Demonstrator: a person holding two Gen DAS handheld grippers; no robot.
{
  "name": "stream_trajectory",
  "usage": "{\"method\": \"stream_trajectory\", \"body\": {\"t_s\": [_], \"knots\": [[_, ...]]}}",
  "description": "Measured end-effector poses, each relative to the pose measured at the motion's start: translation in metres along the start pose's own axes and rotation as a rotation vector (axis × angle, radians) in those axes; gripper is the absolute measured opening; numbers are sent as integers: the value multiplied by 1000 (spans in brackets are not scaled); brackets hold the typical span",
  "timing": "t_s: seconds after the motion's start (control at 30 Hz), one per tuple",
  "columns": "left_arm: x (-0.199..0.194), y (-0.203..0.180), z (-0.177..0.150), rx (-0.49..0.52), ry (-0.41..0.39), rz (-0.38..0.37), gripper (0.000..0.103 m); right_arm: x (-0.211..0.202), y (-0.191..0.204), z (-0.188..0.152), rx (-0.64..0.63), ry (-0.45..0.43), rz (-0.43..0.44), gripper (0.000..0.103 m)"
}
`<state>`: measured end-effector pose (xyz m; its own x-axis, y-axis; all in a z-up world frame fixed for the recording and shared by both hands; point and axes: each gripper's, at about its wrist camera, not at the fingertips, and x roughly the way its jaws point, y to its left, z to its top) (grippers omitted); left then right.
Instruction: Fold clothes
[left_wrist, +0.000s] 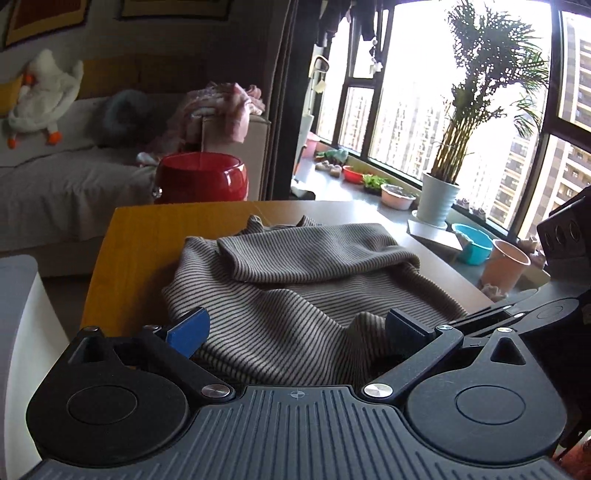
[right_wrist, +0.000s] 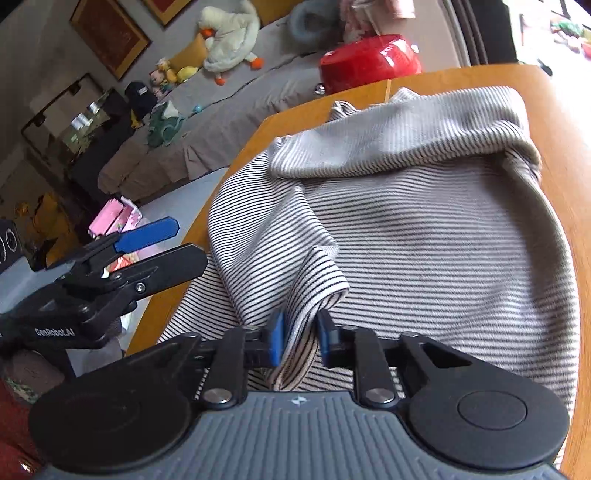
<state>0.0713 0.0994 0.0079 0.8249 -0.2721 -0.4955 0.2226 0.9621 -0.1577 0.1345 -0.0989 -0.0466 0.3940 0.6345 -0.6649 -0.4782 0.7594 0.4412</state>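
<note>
**Striped top on the table, one gripper pinching it**

A striped top (left_wrist: 295, 280) lies in a bumpy heap on the wooden table (left_wrist: 140, 251). Its stripes are thin and dark on a pale cloth. The far part is folded over into a thick roll, and the near part spreads out toward both cameras.

The right gripper (right_wrist: 300, 338) has its two blue pads (right_wrist: 276, 339) close together, squeezing a raised fold of the top between them — the cloth stands up in a little peak just past the pads.

The left gripper (left_wrist: 295, 330) has its fingers wide apart. The near edge of the top sits in the gap between them, but they do not squeeze it. In the right camera this gripper (right_wrist: 173, 242) shows at the left side of the table, fingers spread, just beside the cloth.

Behind the table stands a shiny red stool (left_wrist: 201, 177). A toy goose (left_wrist: 44, 99) lies on the grey sofa (left_wrist: 55, 184) — and a tall plant (left_wrist: 476, 110) stands by the window.
</note>
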Motion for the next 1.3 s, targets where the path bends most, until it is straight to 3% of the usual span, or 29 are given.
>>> {"method": "stream_trajectory", "body": {"t_s": [0.1, 0.2, 0.47, 0.6, 0.7, 0.8, 0.93, 1.1, 1.17, 1.23, 1.3], "knots": [[-18, 9, -1, -28, -53, 16, 103, -4, 28, 23, -128, -50, 15, 11], [-28, 18, -3, -52, -72, 6, 103, -14, 53, 67, -190, -148, 44, 10], [1, 19, -8, -73, 21, -25, 103, -37, 105, 185, -278, -406, 88, 10], [21, 15, -10, -79, 72, -48, 103, -44, 116, 215, -317, -487, 86, 10], [33, 11, -9, -78, 96, -51, 103, -50, 128, 229, -366, -531, 96, 0], [35, 8, -10, -78, 99, -61, 103, -57, 136, 235, -420, -563, 63, 0], [37, 9, -10, -72, 108, -61, 103, -52, 106, 236, -374, -521, -15, 0], [46, 9, -10, -77, 131, -51, 103, -36, 48, 217, -271, -408, -103, 2], [50, 8, -10, -73, 140, -52, 103, -25, 36, 202, -338, -363, -157, 4], [55, 7, -12, -70, 154, -52, 103, -11, 34, 184, -451, -308, -189, 19], [59, 7, -16, -70, 169, -50, 103, 4, 41, 163, -572, -241, -167, 33]]}}
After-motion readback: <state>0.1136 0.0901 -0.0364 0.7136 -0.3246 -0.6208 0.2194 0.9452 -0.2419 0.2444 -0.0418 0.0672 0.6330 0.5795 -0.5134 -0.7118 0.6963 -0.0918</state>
